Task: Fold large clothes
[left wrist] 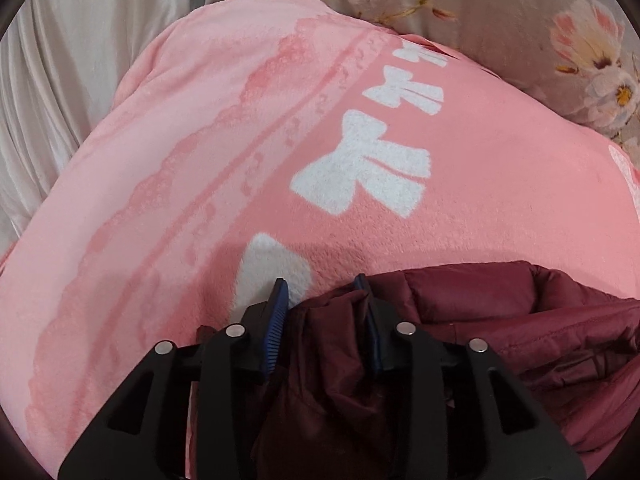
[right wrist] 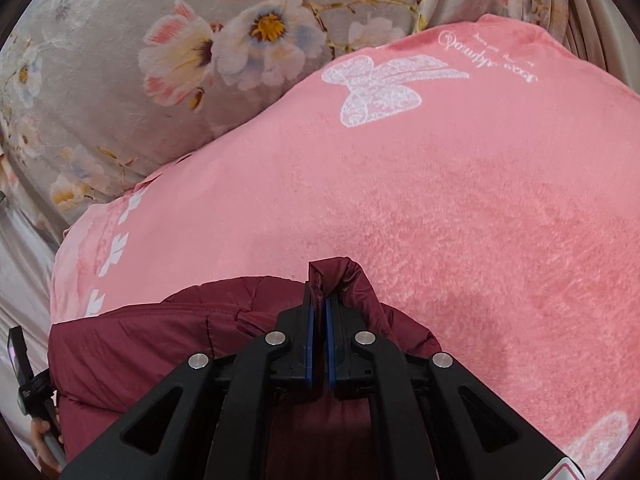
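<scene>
A dark red quilted jacket (left wrist: 500, 320) lies on a pink fleece blanket (left wrist: 200, 140) with white bow prints. My left gripper (left wrist: 322, 286) has its blue-padded jaws apart, with a bunched edge of the jacket between them; whether they press it I cannot tell. In the right wrist view, my right gripper (right wrist: 320, 304) is shut on a fold of the jacket (right wrist: 160, 344), which sticks up past the fingertips. The pink blanket (right wrist: 440, 200) spreads ahead of it.
A grey floral quilt (right wrist: 160, 60) lies beyond the blanket; it also shows in the left wrist view (left wrist: 520, 20). Pale cloth (left wrist: 60, 80) lies at the left. The other hand-held gripper and a hand (right wrist: 28, 380) show at the far left.
</scene>
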`<control>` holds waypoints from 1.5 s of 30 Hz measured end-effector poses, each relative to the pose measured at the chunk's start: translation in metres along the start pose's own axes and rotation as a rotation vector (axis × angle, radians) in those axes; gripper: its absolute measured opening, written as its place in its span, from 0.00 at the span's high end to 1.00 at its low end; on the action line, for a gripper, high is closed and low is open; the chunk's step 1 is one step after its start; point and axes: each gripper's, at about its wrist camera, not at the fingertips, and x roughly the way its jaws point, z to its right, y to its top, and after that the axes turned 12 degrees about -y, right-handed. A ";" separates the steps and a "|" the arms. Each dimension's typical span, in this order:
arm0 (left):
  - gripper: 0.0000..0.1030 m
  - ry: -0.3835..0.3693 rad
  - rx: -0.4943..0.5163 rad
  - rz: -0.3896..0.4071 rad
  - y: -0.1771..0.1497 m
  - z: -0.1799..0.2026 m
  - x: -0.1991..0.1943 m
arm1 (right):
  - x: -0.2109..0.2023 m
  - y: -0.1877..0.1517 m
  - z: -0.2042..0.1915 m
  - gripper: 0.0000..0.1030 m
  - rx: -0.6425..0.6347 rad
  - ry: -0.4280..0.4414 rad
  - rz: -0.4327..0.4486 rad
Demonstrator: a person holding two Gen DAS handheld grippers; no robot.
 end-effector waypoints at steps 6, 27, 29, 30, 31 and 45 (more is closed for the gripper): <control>0.62 0.017 0.008 0.015 0.000 0.003 0.005 | 0.006 -0.004 0.006 0.98 0.036 0.025 -0.017; 0.35 -0.172 0.156 0.152 -0.008 0.055 -0.124 | -0.108 -0.030 -0.050 0.53 -0.146 0.159 0.182; 0.34 -0.192 0.270 0.053 -0.023 0.097 -0.108 | -0.100 -0.051 -0.087 0.56 -0.244 0.181 0.124; 0.34 -0.187 0.304 0.022 -0.031 0.109 -0.100 | -0.094 -0.064 -0.109 0.56 -0.316 0.172 0.095; 0.34 -0.181 0.338 -0.007 -0.042 0.121 -0.092 | -0.090 -0.075 -0.123 0.56 -0.372 0.155 0.086; 0.24 -0.127 0.322 -0.042 -0.019 0.136 -0.022 | -0.001 -0.058 -0.178 1.00 -0.422 0.086 -0.060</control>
